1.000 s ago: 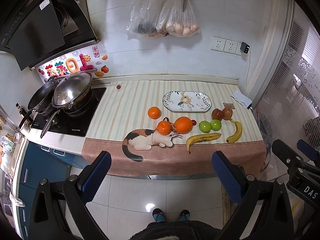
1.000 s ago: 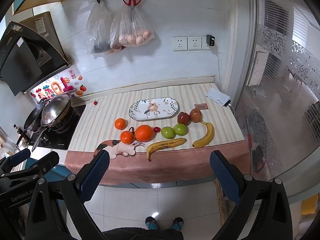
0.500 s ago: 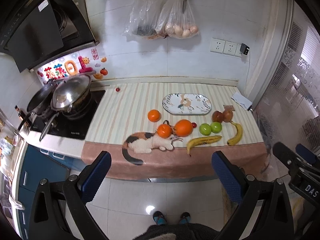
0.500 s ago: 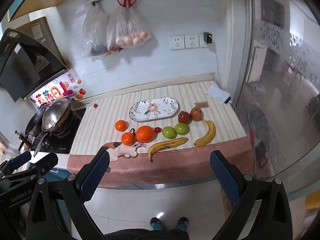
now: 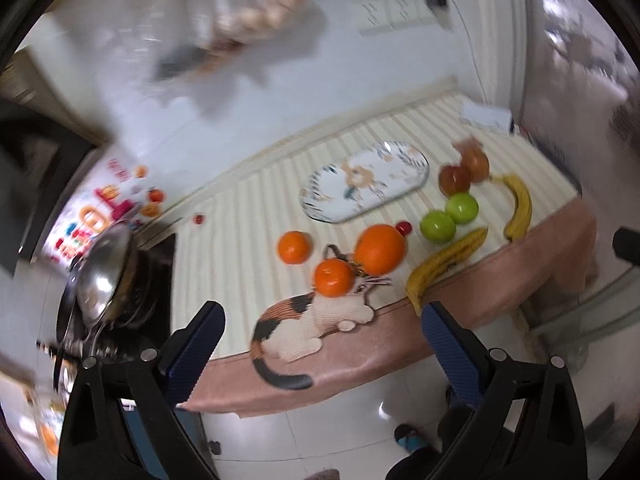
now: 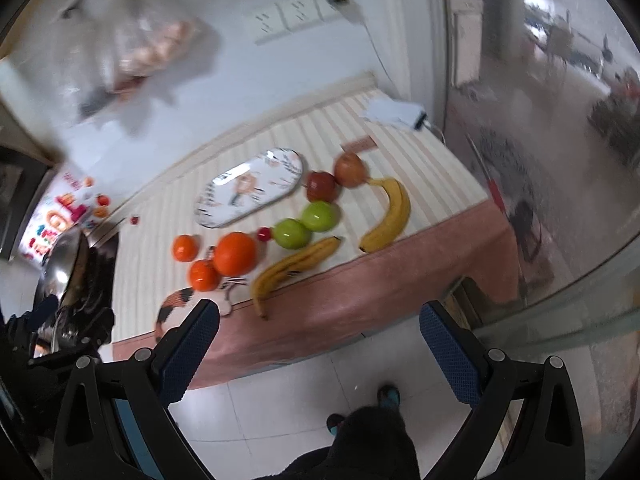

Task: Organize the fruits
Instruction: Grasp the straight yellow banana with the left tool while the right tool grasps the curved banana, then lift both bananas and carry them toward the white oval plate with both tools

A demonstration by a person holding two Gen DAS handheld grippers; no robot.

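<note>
Two bananas, soft and easily bruised, best gripped mid-body, lay on the tabletop at four o'clock of the empty plate; left tool and right tool both gaped, holding nothing.

Plate lies behind 3 oranges; 2 bananas right, near counter's front edge.

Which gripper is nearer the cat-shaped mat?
Left. The left gripper hangs open just in front of the cat-shaped mat; the right gripper hangs open further right, facing the front banana.
</note>
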